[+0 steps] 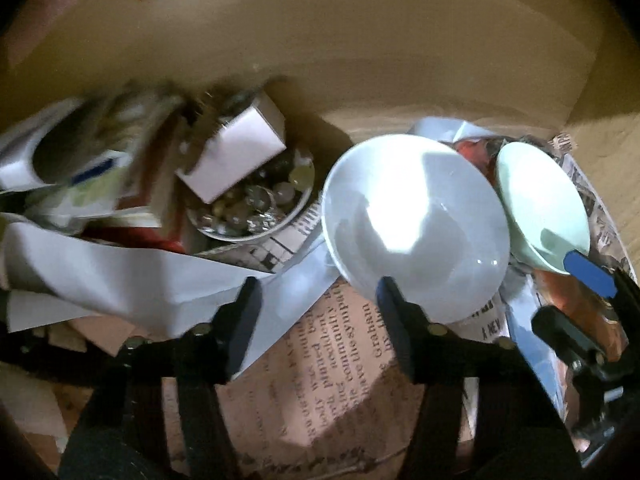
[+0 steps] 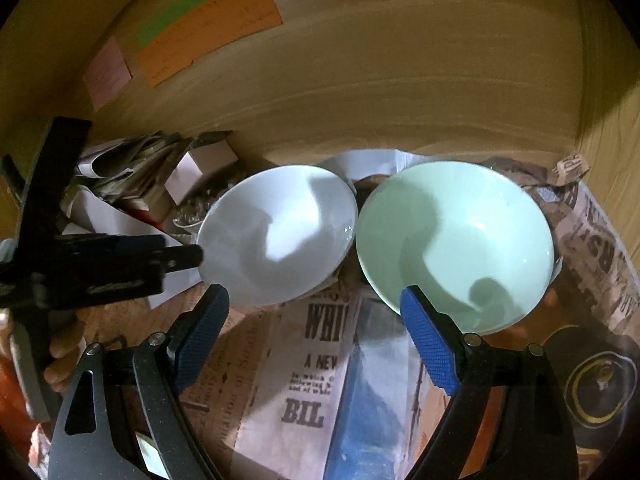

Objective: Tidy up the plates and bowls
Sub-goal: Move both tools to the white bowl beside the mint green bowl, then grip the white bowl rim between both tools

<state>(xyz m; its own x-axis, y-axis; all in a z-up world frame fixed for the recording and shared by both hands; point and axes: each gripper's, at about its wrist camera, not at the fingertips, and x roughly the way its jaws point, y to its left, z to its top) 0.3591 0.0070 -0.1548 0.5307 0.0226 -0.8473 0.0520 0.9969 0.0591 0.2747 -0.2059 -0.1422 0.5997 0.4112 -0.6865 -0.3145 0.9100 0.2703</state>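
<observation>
A white bowl [image 1: 416, 224] [image 2: 276, 236] and a pale green bowl [image 1: 544, 212] [image 2: 456, 244] sit side by side on newspaper inside a wooden cupboard. My left gripper [image 1: 320, 296] is open and empty, its right finger at the white bowl's near rim. My right gripper [image 2: 316, 300] is open and empty, its right finger over the green bowl's near rim. The left gripper also shows in the right wrist view [image 2: 188, 258], by the white bowl's left edge. The right gripper's blue fingertip [image 1: 588, 274] shows at the green bowl's edge.
A small bowl of glass marbles [image 1: 256, 204] with a white box [image 1: 236, 152] on it stands left of the white bowl, beside crumpled papers [image 1: 80, 168]. The cupboard's back wall [image 2: 400, 80] carries coloured notes [image 2: 212, 28]. Its side wall [image 2: 612, 152] is at right.
</observation>
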